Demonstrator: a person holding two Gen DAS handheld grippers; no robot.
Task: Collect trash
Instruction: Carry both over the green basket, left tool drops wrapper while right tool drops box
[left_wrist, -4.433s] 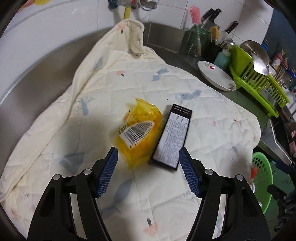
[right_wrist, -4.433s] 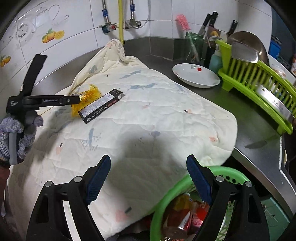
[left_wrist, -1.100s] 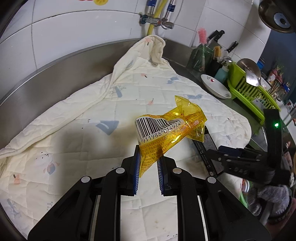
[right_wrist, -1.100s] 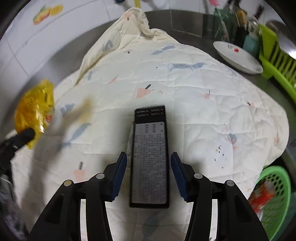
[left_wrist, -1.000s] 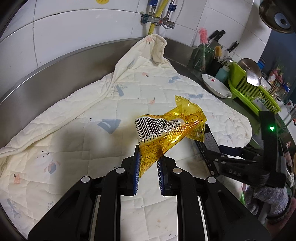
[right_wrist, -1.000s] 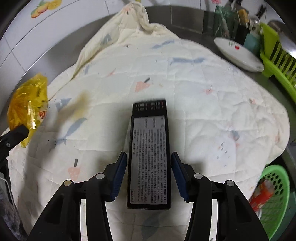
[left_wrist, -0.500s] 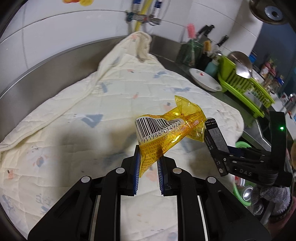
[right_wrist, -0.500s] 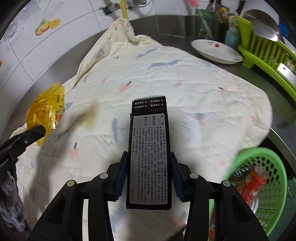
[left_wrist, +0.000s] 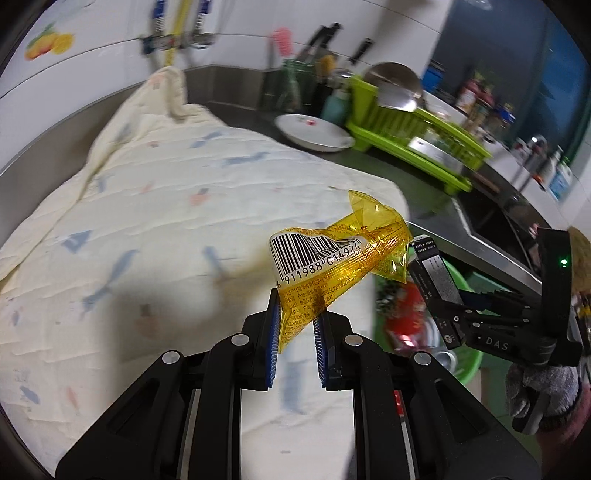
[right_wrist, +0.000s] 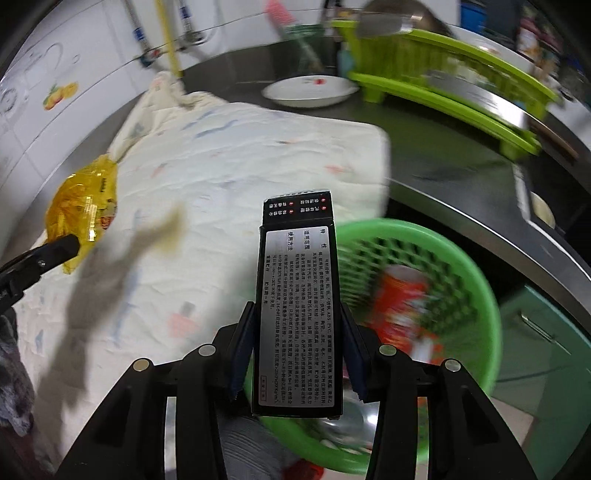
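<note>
Both grippers shifted past quilt edge (right_wrist: 380, 155), left gripper (left_wrist: 295, 325) pinching wrapper (left_wrist: 332, 258), right gripper (right_wrist: 297, 354) clamping box (right_wrist: 297, 295) over basket (right_wrist: 476, 280)

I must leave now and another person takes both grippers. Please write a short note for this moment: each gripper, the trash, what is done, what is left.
Left gripper: shut on the yellow wrapper, held above the quilted cloth.
Right gripper: shut on the black box, held at the near rim of the green basket.
Done: both pieces lifted; the basket already holds other trash.
Left: drop the box in, then the wrapper.
</note>
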